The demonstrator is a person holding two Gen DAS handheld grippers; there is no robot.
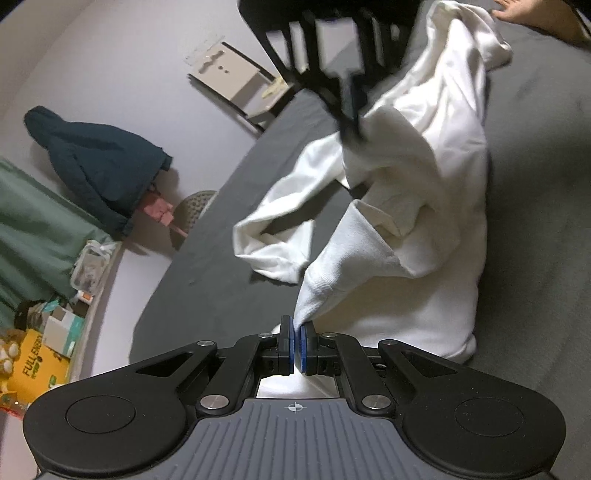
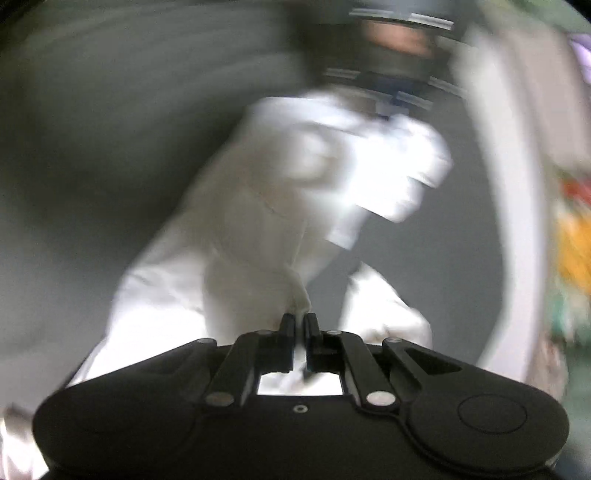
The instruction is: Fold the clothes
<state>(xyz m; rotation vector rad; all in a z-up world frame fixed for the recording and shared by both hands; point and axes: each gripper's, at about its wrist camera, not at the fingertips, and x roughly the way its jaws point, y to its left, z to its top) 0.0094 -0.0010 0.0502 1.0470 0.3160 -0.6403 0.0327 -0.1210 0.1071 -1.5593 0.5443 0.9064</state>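
A white sweatshirt point(image 1: 417, 206) lies rumpled on a dark grey bed point(image 1: 535, 221). My left gripper point(image 1: 297, 326) is shut on a ribbed edge of the sweatshirt and holds it up off the bed. My right gripper point(image 1: 351, 129) shows blurred in the left wrist view, pinching the sweatshirt higher up. In the right wrist view my right gripper point(image 2: 300, 319) is shut on the white sweatshirt point(image 2: 258, 240); this view is heavily motion-blurred. One sleeve point(image 1: 273, 229) trails loose toward the bed's left edge.
A dark blue garment point(image 1: 99, 166) hangs on the wall at left above green fabric point(image 1: 33, 218). Boxes and a yellow bag point(image 1: 37, 365) sit along the wall. A cardboard piece point(image 1: 229, 74) leans on the wall. A bare foot point(image 1: 535, 18) rests at top right.
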